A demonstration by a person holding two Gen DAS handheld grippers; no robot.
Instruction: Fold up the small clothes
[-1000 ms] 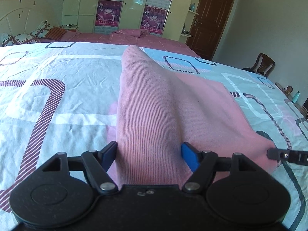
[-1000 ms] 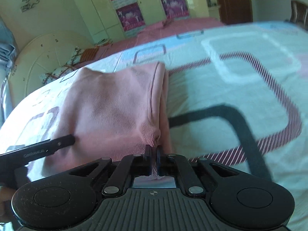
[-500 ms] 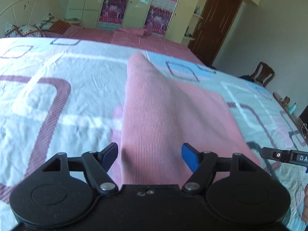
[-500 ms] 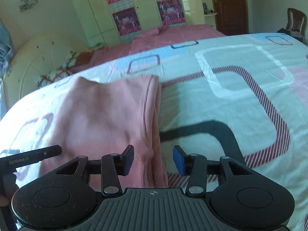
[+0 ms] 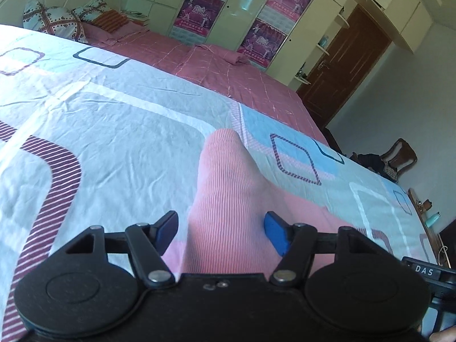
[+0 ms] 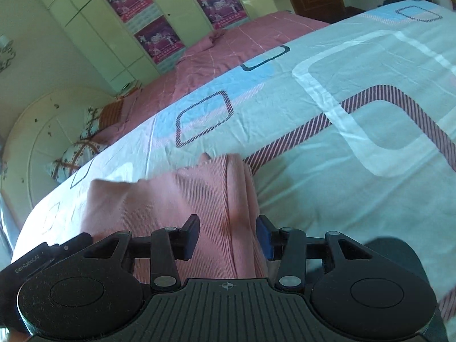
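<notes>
While the pink garment (image 5: 228,199) lies folded on the patterned bedsheet (image 5: 114,131), we hold our left gripper (image 5: 221,229) with jaws spread wide around its raised fold. Our right gripper (image 6: 228,236) likewise stands wide apart, straddling the garment's thick folded edge, not clamping it.

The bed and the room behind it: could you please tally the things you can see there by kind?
Pink knit garment: 1
Patterned bedsheet: 1
Patterned pillows: 2
Purple posters on the wardrobe: 4
Wooden door: 1
Wooden chair: 1
Grippers, both open: left gripper, right gripper: 2
Total: 12
</notes>
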